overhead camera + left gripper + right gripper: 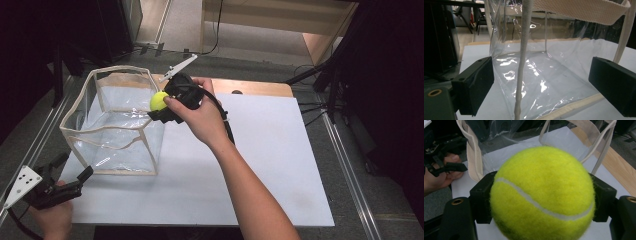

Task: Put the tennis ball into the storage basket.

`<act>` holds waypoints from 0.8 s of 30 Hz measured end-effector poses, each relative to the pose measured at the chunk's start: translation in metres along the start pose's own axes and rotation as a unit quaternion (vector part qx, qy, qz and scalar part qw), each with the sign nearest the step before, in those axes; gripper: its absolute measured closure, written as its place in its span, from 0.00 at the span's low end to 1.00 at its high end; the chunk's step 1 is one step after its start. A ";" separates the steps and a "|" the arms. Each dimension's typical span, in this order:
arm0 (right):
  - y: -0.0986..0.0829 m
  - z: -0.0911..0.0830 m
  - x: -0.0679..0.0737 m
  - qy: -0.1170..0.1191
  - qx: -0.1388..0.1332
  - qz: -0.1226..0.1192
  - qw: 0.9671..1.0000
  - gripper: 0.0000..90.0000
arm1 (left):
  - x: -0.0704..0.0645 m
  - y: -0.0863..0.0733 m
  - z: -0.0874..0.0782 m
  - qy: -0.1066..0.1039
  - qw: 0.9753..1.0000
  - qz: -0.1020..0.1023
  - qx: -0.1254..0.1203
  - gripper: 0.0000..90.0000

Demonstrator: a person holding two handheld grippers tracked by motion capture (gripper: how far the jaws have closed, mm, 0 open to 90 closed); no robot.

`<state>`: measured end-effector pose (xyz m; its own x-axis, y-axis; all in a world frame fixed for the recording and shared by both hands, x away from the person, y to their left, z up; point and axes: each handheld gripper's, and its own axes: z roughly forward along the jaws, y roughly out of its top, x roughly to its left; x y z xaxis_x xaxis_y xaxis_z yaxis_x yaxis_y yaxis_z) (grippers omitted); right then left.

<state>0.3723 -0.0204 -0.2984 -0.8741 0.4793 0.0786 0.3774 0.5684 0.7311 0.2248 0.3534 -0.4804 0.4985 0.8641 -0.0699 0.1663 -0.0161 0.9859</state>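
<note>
A clear plastic bag (120,130) with cream fabric trim stands open on the white board. Over its right rim my right gripper (161,106) is shut on a yellow-green tennis ball (159,100). In the right gripper view the tennis ball (541,195) sits squeezed between both jaws, with the bag (524,142) just beyond it. My left gripper (75,172) is open at the bag's near left corner. In the left gripper view the bag's corner seam (522,70) stands between the spread jaws, untouched.
The white board (260,160) lies on a wooden table (260,87). Metal rails (350,170) run along both sides of the table. Dark stands and cables (320,75) are at the back right.
</note>
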 end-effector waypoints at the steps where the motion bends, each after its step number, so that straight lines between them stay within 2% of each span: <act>1: 0.001 0.000 0.000 0.001 0.000 -0.003 1.000 0.25 | 0.000 0.000 0.000 0.000 1.000 -0.001 0.000 0.07; 24: 0.023 0.017 0.009 0.013 -0.001 -0.017 1.000 0.25 | 0.000 0.000 0.000 0.000 1.000 -0.001 -0.001 0.07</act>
<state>0.3785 0.0083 -0.2920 -0.8942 0.4421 0.0709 0.3467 0.5834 0.7345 0.2248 0.3535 -0.4804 0.4987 0.8637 -0.0730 0.1657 -0.0124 0.9861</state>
